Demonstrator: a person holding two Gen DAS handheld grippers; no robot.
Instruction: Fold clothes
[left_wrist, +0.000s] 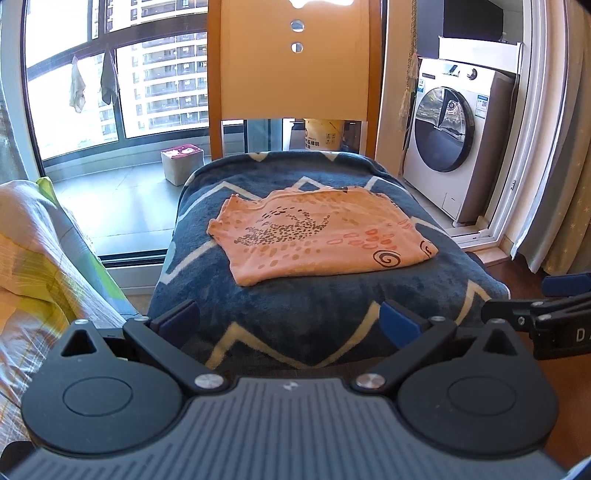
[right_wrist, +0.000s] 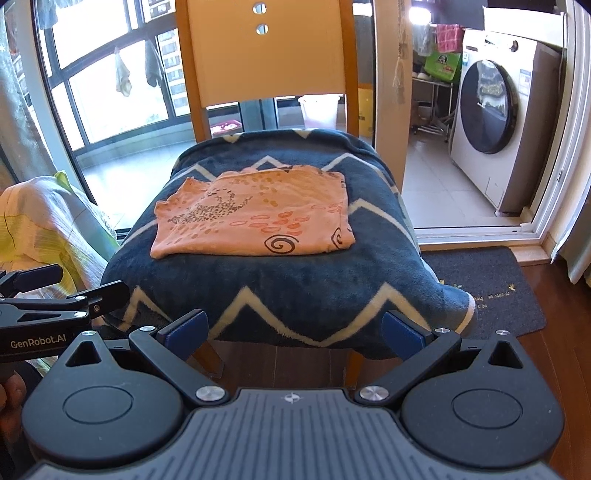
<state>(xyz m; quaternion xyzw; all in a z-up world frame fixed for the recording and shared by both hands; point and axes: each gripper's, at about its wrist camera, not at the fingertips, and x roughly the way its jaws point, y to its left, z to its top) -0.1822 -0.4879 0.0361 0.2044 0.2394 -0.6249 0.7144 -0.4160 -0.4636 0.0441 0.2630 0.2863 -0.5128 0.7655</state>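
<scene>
A peach garment (left_wrist: 317, 236) with a dotted print and dark spirals lies folded into a flat rectangle on a blue zigzag blanket (left_wrist: 325, 317) that covers a chair seat. The right wrist view shows the same garment (right_wrist: 255, 221) on the blanket (right_wrist: 280, 288). My left gripper (left_wrist: 290, 319) is open, held back over the blanket's near edge, with nothing between its fingers. My right gripper (right_wrist: 295, 328) is open too, just in front of the blanket's front edge, empty. Each gripper appears at the side of the other's view: the right one (left_wrist: 535, 306), the left one (right_wrist: 62, 291).
The wooden chair back (left_wrist: 293, 59) rises behind the seat. A bed with striped bedding (left_wrist: 40, 251) stands at the left. A washing machine (left_wrist: 454, 136) is at the back right, a dark doormat (right_wrist: 491, 284) on the floor to the right, and large windows (left_wrist: 110, 74) behind.
</scene>
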